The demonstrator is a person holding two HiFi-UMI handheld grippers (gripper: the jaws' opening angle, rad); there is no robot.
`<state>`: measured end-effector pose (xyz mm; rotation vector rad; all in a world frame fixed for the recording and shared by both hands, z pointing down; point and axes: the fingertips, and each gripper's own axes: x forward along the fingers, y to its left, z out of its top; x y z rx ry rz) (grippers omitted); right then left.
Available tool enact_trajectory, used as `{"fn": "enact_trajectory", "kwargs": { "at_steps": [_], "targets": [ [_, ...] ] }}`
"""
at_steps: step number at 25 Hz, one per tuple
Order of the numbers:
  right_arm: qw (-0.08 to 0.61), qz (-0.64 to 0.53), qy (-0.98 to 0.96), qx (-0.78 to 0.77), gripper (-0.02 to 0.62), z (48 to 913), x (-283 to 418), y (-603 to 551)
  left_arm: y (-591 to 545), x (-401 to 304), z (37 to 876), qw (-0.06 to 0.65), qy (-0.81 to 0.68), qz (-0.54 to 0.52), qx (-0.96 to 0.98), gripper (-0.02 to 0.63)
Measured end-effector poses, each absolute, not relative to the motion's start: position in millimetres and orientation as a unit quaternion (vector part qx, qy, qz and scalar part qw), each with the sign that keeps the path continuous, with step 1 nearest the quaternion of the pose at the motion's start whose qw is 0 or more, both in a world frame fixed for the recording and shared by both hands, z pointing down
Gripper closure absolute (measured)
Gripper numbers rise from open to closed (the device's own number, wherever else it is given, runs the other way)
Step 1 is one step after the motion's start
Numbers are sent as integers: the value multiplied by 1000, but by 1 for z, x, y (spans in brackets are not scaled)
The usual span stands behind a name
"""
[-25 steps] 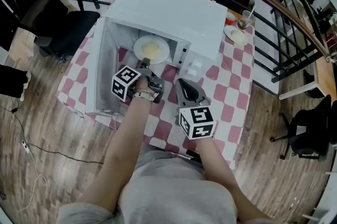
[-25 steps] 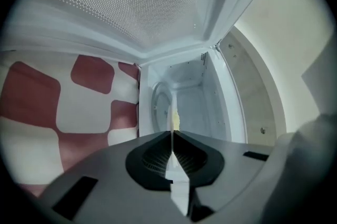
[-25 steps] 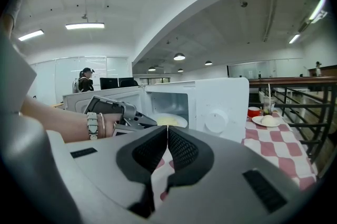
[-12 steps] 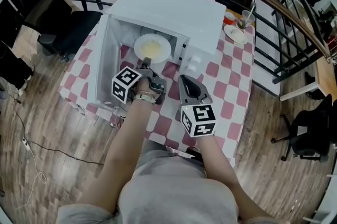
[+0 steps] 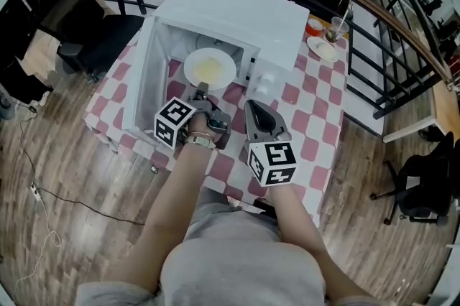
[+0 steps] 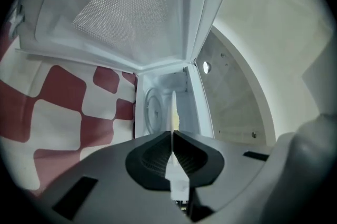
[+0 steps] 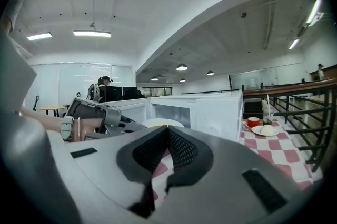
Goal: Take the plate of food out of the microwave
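The left gripper is clamped on the near rim of the white plate. The plate carries yellow food and sits at the open front of the microwave. The microwave door stands open to the left. To the right, over the checked tablecloth, the right gripper has its jaws pressed together on nothing.

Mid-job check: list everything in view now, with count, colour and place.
tablecloth: one, red-and-white checked, spread under the microwave
microwave: one, white, on the tablecloth, door open
plate of food: one, white, at the microwave's mouth
small plate: one, white, far right corner
cup: one, red, beside it
glass with straw: one, clear, by the cup
left gripper: one, grey, shut on the plate's rim
right gripper: one, grey, shut and empty, above the tablecloth
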<state>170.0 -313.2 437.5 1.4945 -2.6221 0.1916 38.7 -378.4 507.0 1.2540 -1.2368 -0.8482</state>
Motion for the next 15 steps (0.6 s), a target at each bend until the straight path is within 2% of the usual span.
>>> {"fn": "enact_trajectory", "kwargs": {
  "at_steps": [15],
  "targets": [
    [45, 34, -869, 492, 569, 403, 180, -298, -346, 51, 466, 546, -510, -383, 543, 591]
  ]
}}
